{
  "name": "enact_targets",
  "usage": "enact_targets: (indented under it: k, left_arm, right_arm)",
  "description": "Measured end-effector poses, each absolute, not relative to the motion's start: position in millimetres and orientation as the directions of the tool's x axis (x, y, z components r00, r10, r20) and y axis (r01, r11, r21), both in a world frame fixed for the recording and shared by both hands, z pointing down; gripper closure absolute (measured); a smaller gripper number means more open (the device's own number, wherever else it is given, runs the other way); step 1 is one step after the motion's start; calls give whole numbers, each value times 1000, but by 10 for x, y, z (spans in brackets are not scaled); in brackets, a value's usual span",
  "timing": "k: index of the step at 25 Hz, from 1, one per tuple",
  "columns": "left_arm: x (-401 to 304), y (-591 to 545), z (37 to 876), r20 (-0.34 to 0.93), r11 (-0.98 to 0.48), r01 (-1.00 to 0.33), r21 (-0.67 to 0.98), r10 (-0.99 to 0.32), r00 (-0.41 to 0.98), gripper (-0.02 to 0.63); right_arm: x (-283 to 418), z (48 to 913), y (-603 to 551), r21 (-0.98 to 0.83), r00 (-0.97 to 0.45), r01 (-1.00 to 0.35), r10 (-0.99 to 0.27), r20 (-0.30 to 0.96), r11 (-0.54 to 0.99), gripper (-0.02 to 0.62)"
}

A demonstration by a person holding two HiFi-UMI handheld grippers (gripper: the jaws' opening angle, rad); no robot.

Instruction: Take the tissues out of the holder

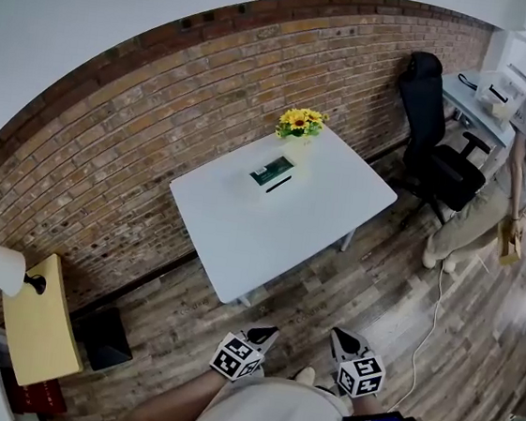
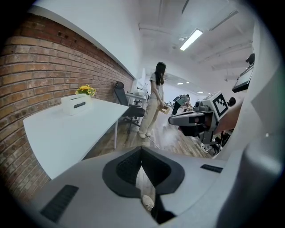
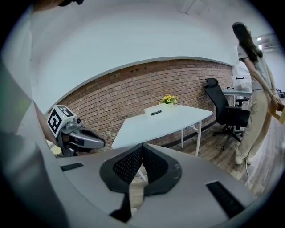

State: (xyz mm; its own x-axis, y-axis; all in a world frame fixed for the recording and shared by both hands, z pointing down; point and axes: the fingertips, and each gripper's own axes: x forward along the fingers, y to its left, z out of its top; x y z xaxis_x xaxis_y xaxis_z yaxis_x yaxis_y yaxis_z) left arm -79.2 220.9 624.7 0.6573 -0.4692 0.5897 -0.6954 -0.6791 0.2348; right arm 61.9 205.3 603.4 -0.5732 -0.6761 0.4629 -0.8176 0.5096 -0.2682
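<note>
The white tissue holder with a dark slot on top sits at the far side of the white table, next to a pot of yellow flowers. Both grippers hang well short of the table, over the wooden floor by the person's body. My left gripper and right gripper are shut with nothing between their pads. The left gripper view shows the holder far off beyond the shut left gripper. In the right gripper view the holder lies beyond the shut right gripper.
A black office chair stands right of the table, and a person walks by a desk at the far right. A brick wall backs the table. A yellow cabinet with a lamp stands at the left.
</note>
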Motion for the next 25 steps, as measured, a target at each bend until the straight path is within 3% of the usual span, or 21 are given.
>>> enact_targets:
  k: [25]
  left_arm:
    - [-351, 2073, 6183, 638, -660, -735, 156, -501, 585, 598]
  right_arm:
    - [1100, 6294, 2001, -340, -625, -779, -614, 482, 526, 589]
